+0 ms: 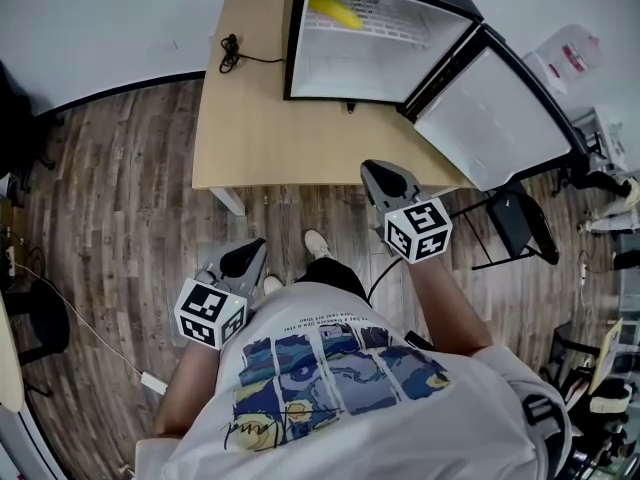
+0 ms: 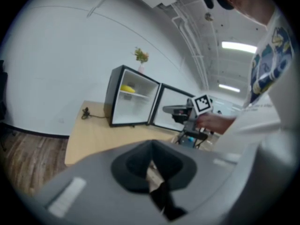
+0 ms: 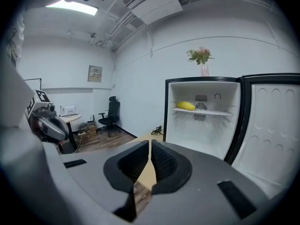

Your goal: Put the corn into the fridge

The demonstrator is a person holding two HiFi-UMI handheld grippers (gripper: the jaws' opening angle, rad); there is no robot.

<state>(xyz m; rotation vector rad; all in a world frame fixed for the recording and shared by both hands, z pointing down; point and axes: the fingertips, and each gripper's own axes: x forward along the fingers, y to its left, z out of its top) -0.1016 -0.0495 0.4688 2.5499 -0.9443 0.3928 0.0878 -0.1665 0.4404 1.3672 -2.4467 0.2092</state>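
**Head view: corn already on the fridge shelf, both grippers empty**

We stand in front of a light wooden table (image 1: 250,118) that carries a small black fridge (image 1: 350,68). Its door (image 1: 500,108) is swung wide open to the right. The corn (image 1: 335,10) lies on the upper shelf (image 3: 206,111), towards the left side of the white interior, and nothing touches it. A black cable (image 1: 232,53) lies coiled on the table to the left of the fridge.

Our right gripper (image 1: 372,166) is held out ahead, level with the table's front edge and pointing towards the open fridge. In the right gripper view its ribbed pads are pressed together with nothing between them, and the corn is well ahead of them, inside the fridge.

Our left gripper (image 1: 258,245) hangs lower and closer to the body, over the wood-plank floor (image 1: 120,198) and just left of our shoe (image 1: 317,243). In the left gripper view its jaws are clenched too, leaving only a thin slit, and they hold nothing.

A vase of flowers (image 3: 200,55) stands on top of the fridge. A black chair (image 1: 520,223) sits on the floor below the open door. An office chair (image 3: 108,111) stands by the far wall.
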